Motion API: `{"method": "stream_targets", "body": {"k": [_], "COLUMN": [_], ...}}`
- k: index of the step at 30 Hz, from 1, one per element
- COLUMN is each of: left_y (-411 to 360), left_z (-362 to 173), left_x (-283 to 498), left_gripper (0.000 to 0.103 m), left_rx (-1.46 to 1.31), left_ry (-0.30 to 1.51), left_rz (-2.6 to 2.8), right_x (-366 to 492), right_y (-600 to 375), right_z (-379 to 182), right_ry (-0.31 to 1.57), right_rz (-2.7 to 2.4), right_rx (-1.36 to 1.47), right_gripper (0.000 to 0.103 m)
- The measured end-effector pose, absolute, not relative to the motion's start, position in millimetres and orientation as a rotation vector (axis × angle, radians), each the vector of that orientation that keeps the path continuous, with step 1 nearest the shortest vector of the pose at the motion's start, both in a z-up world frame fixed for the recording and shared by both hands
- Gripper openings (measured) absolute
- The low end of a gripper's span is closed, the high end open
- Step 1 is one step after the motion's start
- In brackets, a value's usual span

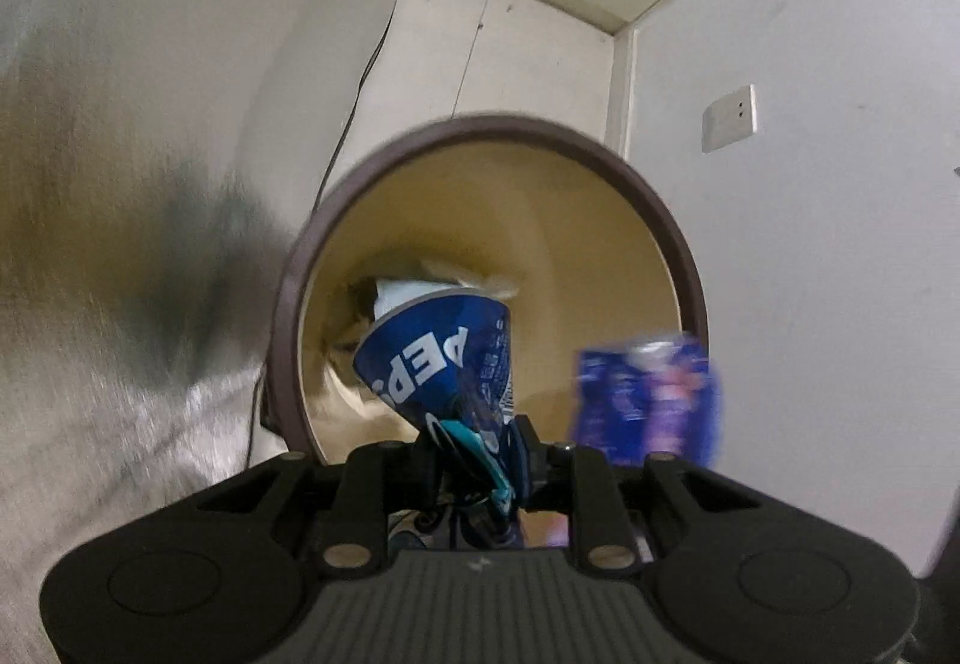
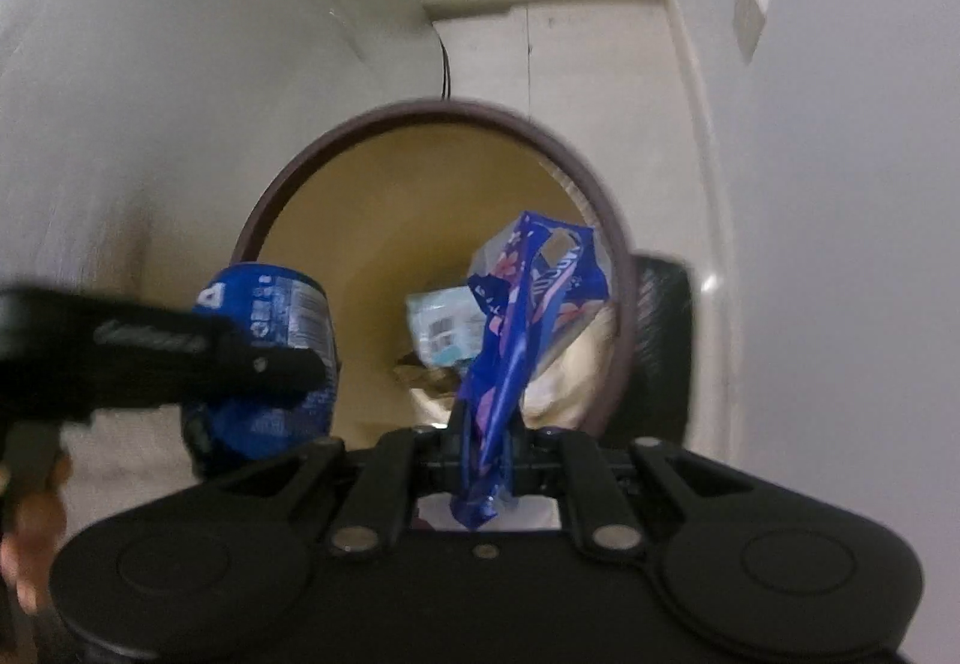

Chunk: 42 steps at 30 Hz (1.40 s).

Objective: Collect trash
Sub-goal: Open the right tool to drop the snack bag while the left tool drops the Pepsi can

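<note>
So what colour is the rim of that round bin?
Dark brownish-purple rim, cream inside; clearest in the right wrist view.

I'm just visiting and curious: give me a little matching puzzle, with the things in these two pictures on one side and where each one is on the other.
Things:
1. crushed blue can
2. blue flowered wrapper
3. pale packet with a barcode
4. wall plate

Places:
A. lying deep inside the bin
B. pinched in the right tongs
C. fixed on the white wall
D. pinched in the left tongs

Pairs: 1-D, 2-B, 3-A, 4-C
</note>
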State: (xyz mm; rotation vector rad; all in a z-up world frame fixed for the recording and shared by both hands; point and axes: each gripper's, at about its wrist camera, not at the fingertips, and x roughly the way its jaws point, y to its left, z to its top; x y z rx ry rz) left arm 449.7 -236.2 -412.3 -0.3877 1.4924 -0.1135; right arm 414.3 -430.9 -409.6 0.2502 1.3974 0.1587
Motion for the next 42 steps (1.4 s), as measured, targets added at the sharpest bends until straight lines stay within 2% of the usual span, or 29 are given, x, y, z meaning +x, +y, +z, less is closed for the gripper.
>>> {"method": "stream_targets", "body": {"k": [5,9,10,11,15,22,26,38,39,42], "left_y": [-238,-243,-247,-249,-265,-280,-278,-280,-281,-282], "left_z": [-413,-418,-420,-422,-433,-443,-442,-453,-457,-463], "left_x": [464,472,473,474,476,480,483,486,486,485], "left_gripper": [0.024,0.024,0.024,0.024,0.024,0.024,0.024,0.024,0.027,0.058], "left_rx": [-0.299,-0.239,-0.222,-0.21,-0.156,-0.106,-0.104,-0.074,-0.076,-0.056], "left_ry": [1.45,1.439,1.439,1.439,1.444,1.448,1.437,1.49,1.501,1.521], "left_rz": [-0.145,-0.18,-0.192,-0.2,-0.24,-0.273,-0.278,-0.313,-0.309,-0.274], "right_x": [424,417,415,414,408,404,403,400,399,398], "right_y": [-426,-421,-420,-419,-423,-435,-431,-423,-424,-426], "right_z": [-455,-473,-473,-472,-465,-447,-436,-424,-423,-421], "right_ry": [1.49,1.534,1.532,1.529,1.516,1.458,1.404,1.358,1.353,1.355], "right_rz": [0.11,0.054,0.059,0.06,0.064,0.046,0.074,0.135,0.142,0.148], "right_rx": [0.553,0.67,0.668,0.655,0.576,0.495,0.445,0.296,0.281,0.273], "right_gripper": [0.014,0.035,0.045,0.051,0.053,0.062,0.085,0.081,0.081,0.08]}}
